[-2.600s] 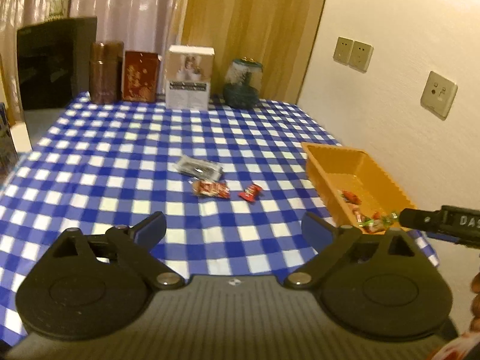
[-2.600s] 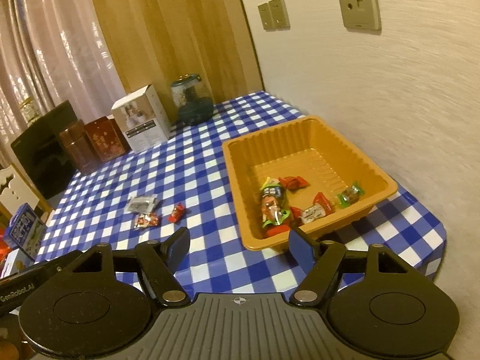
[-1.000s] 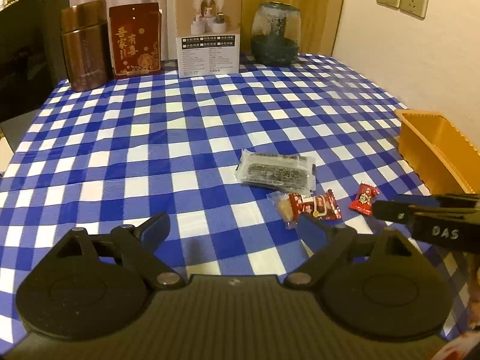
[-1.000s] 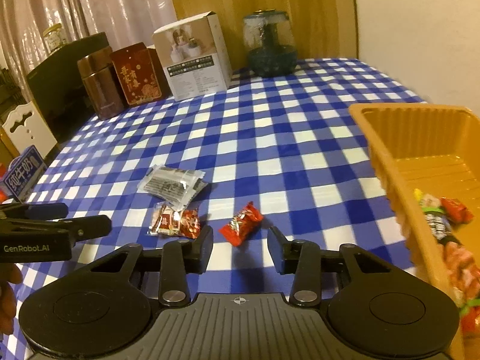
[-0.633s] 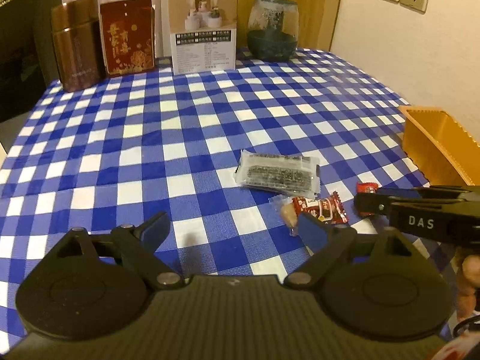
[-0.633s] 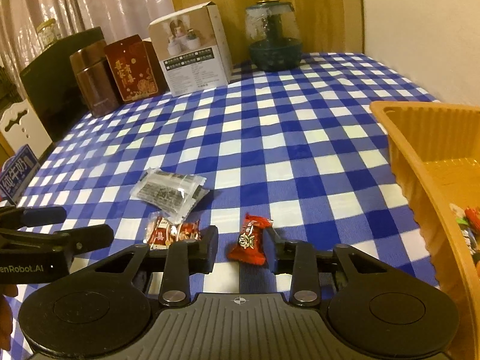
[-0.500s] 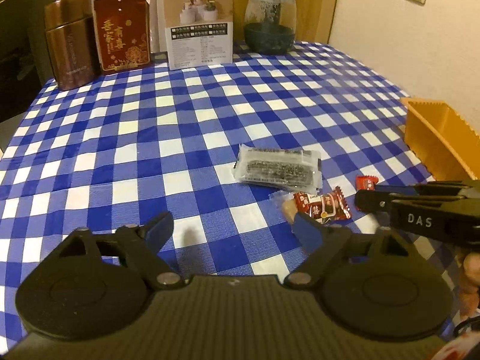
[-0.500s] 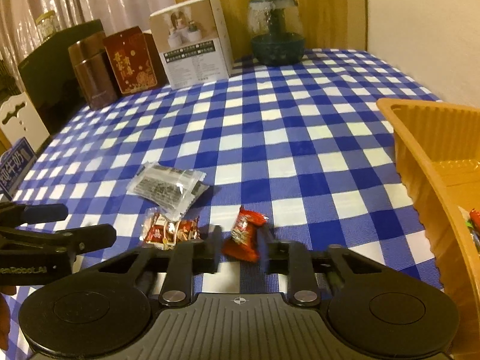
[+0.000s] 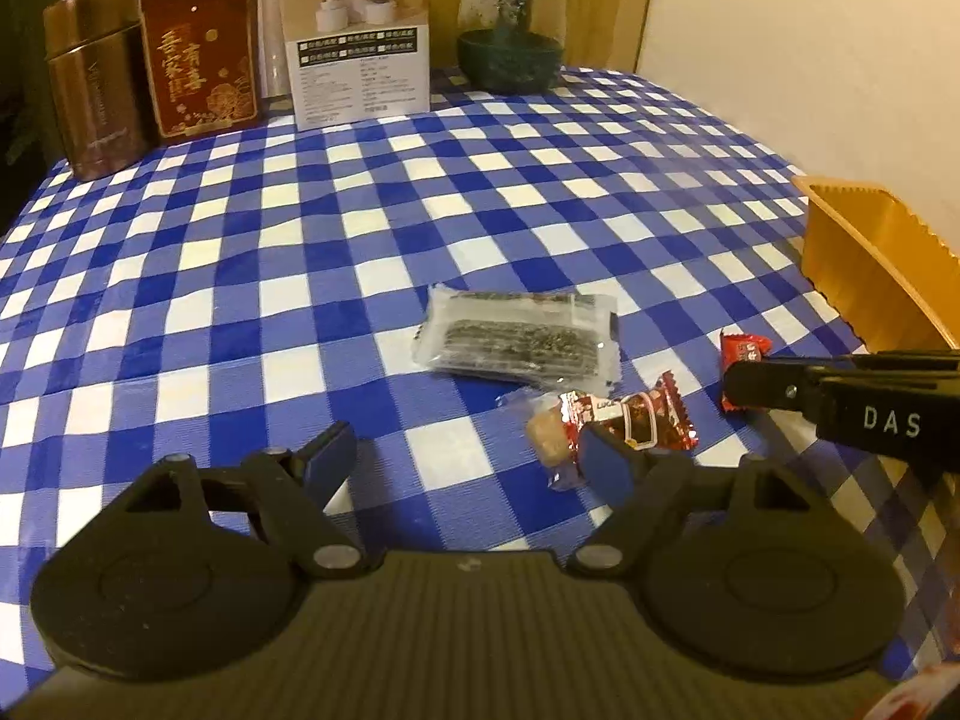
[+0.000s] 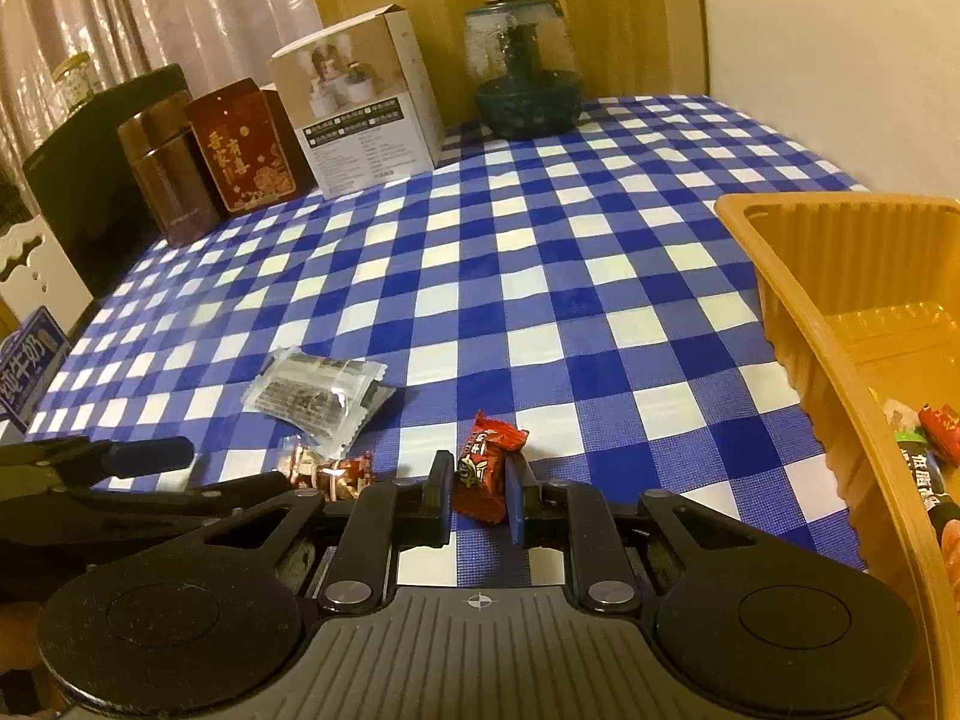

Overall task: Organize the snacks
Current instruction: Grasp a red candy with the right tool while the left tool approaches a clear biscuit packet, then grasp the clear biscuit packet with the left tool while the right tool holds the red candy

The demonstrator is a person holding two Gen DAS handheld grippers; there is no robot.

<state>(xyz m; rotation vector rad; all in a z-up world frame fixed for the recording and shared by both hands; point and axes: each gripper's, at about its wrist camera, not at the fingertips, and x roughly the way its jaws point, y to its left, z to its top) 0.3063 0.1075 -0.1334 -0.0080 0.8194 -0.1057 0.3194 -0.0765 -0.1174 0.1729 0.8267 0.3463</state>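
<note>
My right gripper (image 10: 477,498) is shut on a small red candy (image 10: 483,474), pinched between its pads low over the checked cloth; in the left wrist view that candy (image 9: 744,351) pokes out past the right gripper's tip. My left gripper (image 9: 468,453) is open and its jaws are closing, with only cloth between them. A red-and-clear snack packet (image 9: 624,420) lies just ahead of its right finger. Beyond it lies a grey clear-wrapped packet (image 9: 516,339). The orange tray (image 10: 798,312) stands at the right and holds several snacks (image 10: 936,462).
Along the table's far edge stand a brown tin (image 9: 93,78), a red box (image 9: 201,60), a white carton (image 9: 360,36) and a glass jar (image 9: 510,30). A white wall runs close behind the tray. A dark cabinet (image 10: 90,168) is at the left.
The right jaws closed around the red candy and now pinch it. The left gripper moved forward and down toward the red-and-clear packet, its jaws narrowing slightly.
</note>
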